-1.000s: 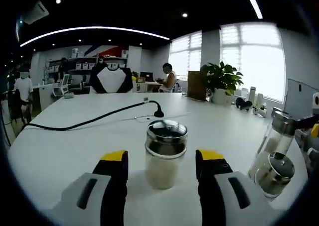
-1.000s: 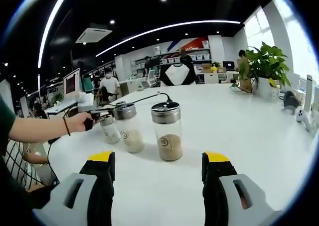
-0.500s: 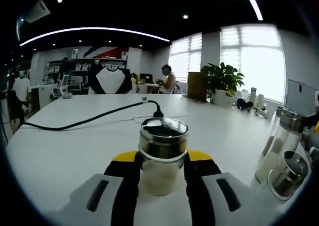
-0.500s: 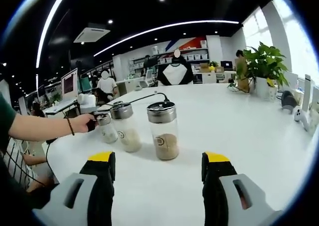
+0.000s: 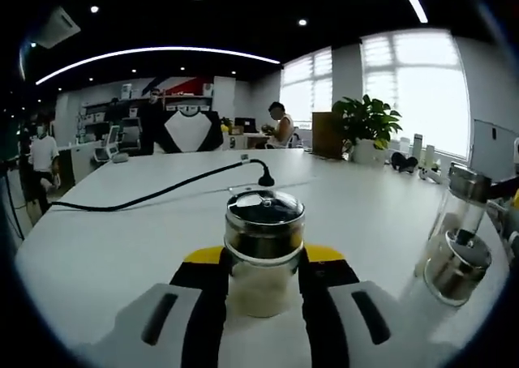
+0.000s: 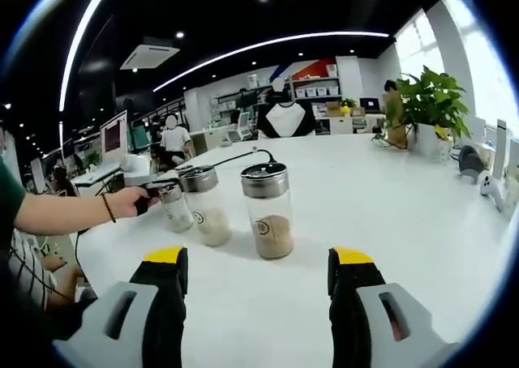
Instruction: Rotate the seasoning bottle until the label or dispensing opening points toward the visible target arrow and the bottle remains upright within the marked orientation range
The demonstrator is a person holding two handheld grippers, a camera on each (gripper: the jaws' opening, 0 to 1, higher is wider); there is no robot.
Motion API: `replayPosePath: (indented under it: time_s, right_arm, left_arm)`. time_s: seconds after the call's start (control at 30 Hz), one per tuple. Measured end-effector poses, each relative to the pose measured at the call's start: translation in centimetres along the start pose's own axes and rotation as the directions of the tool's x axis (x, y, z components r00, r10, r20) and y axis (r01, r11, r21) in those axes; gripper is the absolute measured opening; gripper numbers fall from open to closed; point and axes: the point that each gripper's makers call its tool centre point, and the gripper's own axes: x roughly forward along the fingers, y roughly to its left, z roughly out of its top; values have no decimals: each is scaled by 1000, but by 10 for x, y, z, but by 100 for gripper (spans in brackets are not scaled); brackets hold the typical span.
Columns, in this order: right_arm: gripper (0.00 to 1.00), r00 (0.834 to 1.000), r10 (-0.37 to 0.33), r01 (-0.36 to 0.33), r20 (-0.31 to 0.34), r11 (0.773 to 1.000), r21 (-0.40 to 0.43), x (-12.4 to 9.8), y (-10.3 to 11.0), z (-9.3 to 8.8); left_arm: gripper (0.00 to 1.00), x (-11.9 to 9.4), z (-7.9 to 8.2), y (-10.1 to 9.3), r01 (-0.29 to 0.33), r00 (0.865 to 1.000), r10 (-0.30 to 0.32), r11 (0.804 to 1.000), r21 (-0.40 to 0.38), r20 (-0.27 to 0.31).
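Note:
A small glass seasoning bottle (image 5: 263, 242) with a metal lid and pale contents stands upright on the white table (image 5: 97, 246). My left gripper (image 5: 264, 264) is shut on it, the yellow-tipped jaws pressing its two sides. In the right gripper view this same bottle (image 6: 173, 207) is the leftmost of three, with a person's hand (image 6: 122, 202) beside it. My right gripper (image 6: 259, 275) is open over bare table, just short of the bottle with brown contents (image 6: 270, 212). A middle bottle (image 6: 208, 207) stands between those two.
Two other bottles (image 5: 464, 222) stand close on the right in the left gripper view. A black cable (image 5: 154, 194) runs across the table beyond the held bottle. A potted plant (image 5: 369, 125) sits at the far right edge. People sit at desks in the background.
My left gripper's jaws have shut on the small bottle, which stood free between them a second ago. The right gripper stays open with little movement.

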Motion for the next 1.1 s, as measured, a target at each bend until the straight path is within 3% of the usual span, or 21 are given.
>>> replayPosePath:
  time_s: [1.1]
  right_arm:
    - [71,1000,15,-15,-9,1000,5,4,6,-4]
  left_arm:
    - [35,-80,-27,-12,-74,997,74,997,-4,-4]
